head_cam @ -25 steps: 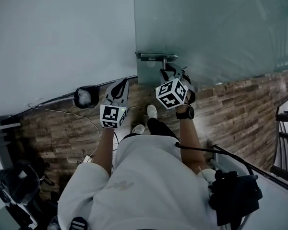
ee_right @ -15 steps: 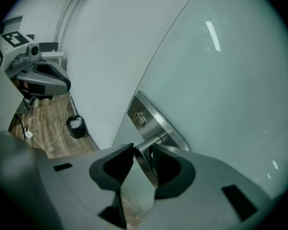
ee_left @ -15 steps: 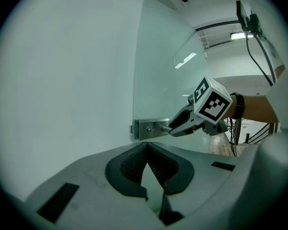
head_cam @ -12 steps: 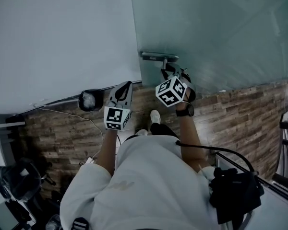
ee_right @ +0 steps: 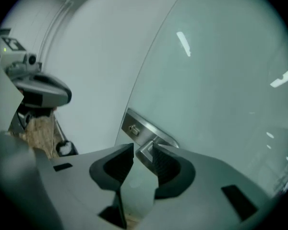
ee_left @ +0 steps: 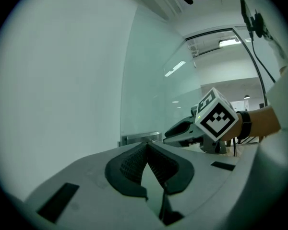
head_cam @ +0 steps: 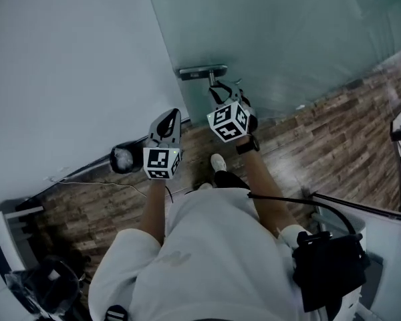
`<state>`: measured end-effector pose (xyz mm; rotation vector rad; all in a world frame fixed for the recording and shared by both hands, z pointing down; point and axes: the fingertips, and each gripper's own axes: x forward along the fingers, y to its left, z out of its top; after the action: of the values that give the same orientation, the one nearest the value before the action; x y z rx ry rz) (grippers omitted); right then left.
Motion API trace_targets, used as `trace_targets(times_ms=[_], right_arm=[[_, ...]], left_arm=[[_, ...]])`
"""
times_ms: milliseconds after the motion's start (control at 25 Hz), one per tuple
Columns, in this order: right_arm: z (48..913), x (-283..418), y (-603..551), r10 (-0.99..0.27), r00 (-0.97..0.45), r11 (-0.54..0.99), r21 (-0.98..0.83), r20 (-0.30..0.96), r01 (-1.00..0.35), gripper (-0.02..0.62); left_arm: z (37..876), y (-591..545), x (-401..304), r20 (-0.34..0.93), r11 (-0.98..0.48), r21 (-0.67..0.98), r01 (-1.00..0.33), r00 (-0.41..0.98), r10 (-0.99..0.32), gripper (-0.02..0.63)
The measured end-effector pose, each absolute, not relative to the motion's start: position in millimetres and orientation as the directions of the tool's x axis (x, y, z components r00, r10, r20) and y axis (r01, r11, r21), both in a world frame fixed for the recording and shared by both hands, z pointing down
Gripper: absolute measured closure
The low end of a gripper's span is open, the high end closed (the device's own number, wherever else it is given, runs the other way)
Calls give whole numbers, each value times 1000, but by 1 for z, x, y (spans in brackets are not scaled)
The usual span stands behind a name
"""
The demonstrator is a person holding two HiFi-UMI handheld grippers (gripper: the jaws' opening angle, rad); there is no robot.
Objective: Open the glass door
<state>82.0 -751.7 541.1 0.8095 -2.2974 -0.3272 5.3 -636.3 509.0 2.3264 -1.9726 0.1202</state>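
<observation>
The glass door (head_cam: 287, 32) fills the upper right of the head view, with its metal handle (head_cam: 202, 71) near the door's left edge. My right gripper (head_cam: 217, 91) reaches up to that handle. In the right gripper view the lever's end (ee_right: 146, 151) sits between the pads, below the lock plate (ee_right: 138, 128), and my right gripper (ee_right: 143, 150) is shut on it. My left gripper (head_cam: 168, 116) hangs to the left of the handle, apart from the door. Seen in its own view, the left gripper (ee_left: 147, 145) is shut on nothing, and the handle plate (ee_left: 139, 138) lies just beyond it.
A white wall (head_cam: 67, 59) meets the door's left edge. On the wood-pattern floor (head_cam: 321, 132) lie a black round object (head_cam: 123, 158) and a thin cable (head_cam: 97, 182) by the wall. The person's shoe (head_cam: 218, 160) is below the handle. A black bag (head_cam: 327, 266) hangs at the lower right.
The door's edge and handle have shifted left and tilted in the head view, and the right gripper has stayed at the handle. The left gripper has risen a little, still shut.
</observation>
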Motion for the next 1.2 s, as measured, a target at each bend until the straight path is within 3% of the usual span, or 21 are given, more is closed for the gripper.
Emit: trace_targets(times_ms=[80,200,280,520,880,1200], right_arm=[[527,98,-731,-645,-605,764,370,468,-528,472],[517,133,-701,-684,-608,725,285,403,-627,559],[507,169,-679,-746,-565,654,229,352,-721,577],[493,339,-591,-943,-169,223,168,287,-960,592],[432,561,-405,-943,317,-308,94,101,-947,592],[410,678,-262,-903,424,-421,49,71,-906,592]], left_arm=[[506,-632,18,99,-209,14,-978,210,-973,603],[503,-629,45,67,-295,16,-955,295,-953,602],[501,-625,71,48,-360,19,-933,360,-932,603],[482,-597,224,-13,-690,33,-724,690,-724,601],[430,-463,484,-94,-936,-60,-347,936,-341,601],[407,-328,605,-119,-960,-27,-278,955,-273,601]])
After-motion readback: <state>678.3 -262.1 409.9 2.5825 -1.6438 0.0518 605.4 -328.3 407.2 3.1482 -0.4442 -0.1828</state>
